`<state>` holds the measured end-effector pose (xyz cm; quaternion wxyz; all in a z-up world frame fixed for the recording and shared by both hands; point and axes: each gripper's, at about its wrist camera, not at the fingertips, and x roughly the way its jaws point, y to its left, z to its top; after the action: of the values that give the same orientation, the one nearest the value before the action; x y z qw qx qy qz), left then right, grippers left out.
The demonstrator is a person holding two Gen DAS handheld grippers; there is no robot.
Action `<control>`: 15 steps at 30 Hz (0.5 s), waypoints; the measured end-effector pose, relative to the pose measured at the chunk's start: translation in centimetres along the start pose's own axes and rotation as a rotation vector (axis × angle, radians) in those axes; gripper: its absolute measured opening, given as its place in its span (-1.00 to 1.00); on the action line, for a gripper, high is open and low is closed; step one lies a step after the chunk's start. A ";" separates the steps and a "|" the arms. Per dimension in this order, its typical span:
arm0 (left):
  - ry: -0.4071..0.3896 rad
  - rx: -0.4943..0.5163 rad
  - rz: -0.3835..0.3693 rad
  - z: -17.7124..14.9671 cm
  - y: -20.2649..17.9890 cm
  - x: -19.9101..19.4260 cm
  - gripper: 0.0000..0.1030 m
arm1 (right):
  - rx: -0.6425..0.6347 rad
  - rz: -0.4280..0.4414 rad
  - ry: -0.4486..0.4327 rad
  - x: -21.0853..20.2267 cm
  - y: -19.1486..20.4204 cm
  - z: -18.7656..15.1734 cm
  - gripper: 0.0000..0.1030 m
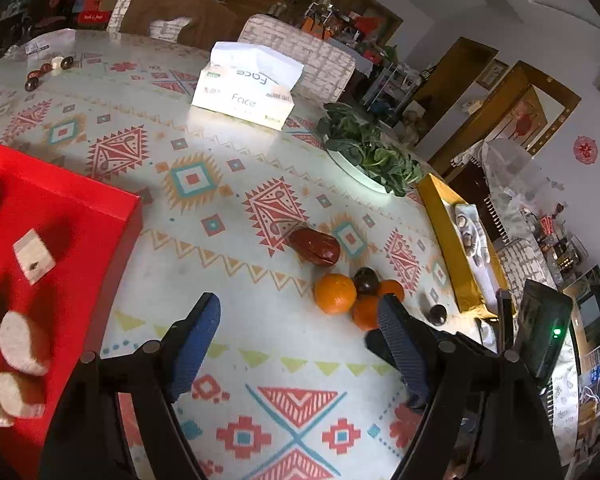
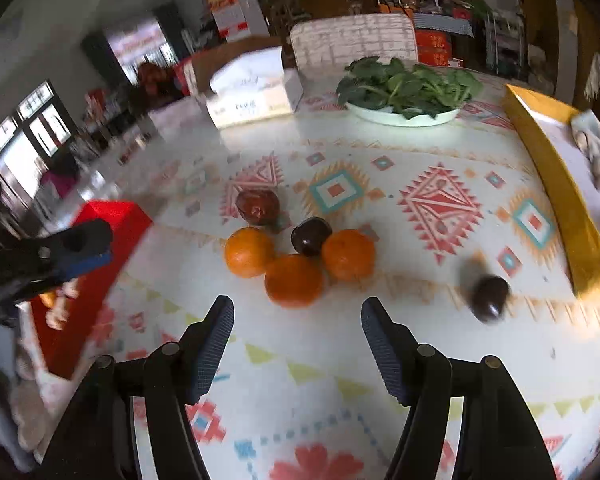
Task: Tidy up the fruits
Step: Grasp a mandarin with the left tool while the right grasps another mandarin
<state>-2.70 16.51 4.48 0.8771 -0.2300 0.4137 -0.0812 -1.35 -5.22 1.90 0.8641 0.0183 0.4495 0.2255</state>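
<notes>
Right tool [image 2: 298, 316] open, oranges [image 2: 294, 280] just ahead

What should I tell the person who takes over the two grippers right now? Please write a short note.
Left gripper: jaws open, empty, above the bare tablecloth.
Right gripper: jaws open, empty, pointing at the fruit.
Fruit: three oranges clustered mid-table, a dark fruit among them, a reddish-brown fruit behind, another dark fruit alone near the gold box.
Red tray on the left side already holds items.
Done: no loose fruit is held yet.
Left: every loose fruit on the table.
</notes>
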 end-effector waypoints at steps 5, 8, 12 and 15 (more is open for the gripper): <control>0.027 -0.002 0.000 0.6 -0.1 2.1 0.56 | 0.034 0.000 0.014 2.2 0.0 0.8 0.25; 0.053 -0.002 0.000 0.6 -0.4 3.7 0.56 | 0.017 -0.012 -0.002 2.5 0.2 0.7 -0.27; 0.080 0.010 -0.004 0.3 -1.2 5.4 0.56 | 0.024 -0.002 0.002 1.9 -0.4 0.5 -0.27; 0.100 0.039 0.001 -0.1 -2.2 6.6 0.56 | 0.050 0.003 0.006 1.1 -1.2 0.2 -0.27</control>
<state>1.59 12.37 0.93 0.8597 -0.2082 0.4555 -0.1002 -0.21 -5.81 0.85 0.8617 0.0395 0.4577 0.2154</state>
